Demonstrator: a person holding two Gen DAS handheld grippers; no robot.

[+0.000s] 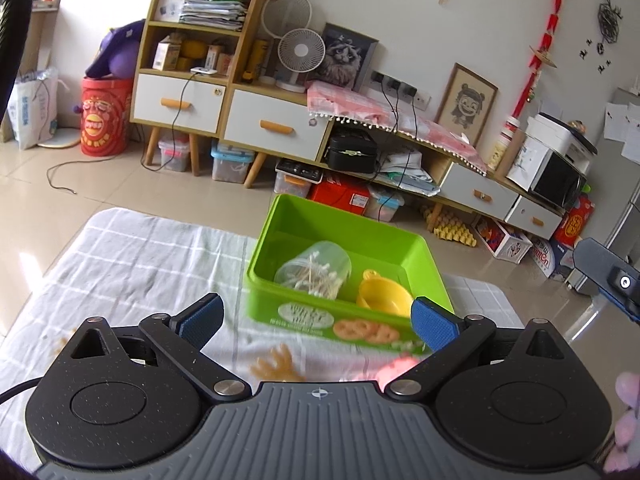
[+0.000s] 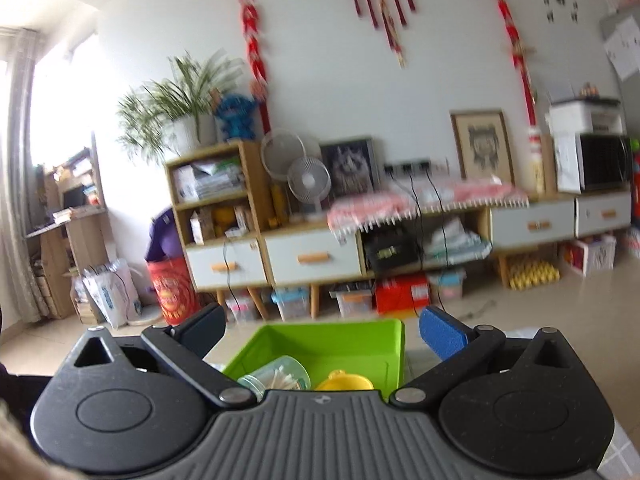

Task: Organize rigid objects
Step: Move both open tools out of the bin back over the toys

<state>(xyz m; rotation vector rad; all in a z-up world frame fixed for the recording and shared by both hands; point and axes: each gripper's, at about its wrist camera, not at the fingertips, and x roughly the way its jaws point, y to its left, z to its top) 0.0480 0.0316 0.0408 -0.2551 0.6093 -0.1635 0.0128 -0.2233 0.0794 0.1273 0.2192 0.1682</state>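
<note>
A green box (image 1: 420, 258) stands on a checked grey cloth (image 1: 132, 252). Inside it lie a clear jar of cotton swabs (image 1: 316, 270) on its side and a yellow funnel-like cup (image 1: 384, 292). My left gripper (image 1: 318, 318) hovers open just in front of the box, nothing between its blue pads. On the cloth near it sit a tan hand-shaped toy (image 1: 276, 364) and a pink object (image 1: 394, 368), both blurred. My right gripper (image 2: 322, 334) is open and empty above the box (image 2: 360, 344), with the jar (image 2: 276, 374) and the cup (image 2: 346, 380) below. Part of the right gripper (image 1: 608, 276) shows at the left wrist view's right edge.
Beyond the table is a tiled floor (image 1: 100, 176), then wooden cabinets with white drawers (image 1: 276, 126), two small fans (image 1: 300, 52), storage boxes under the cabinets and a red drum (image 1: 105, 118). A pink-gloved hand (image 1: 626, 420) shows at the lower right.
</note>
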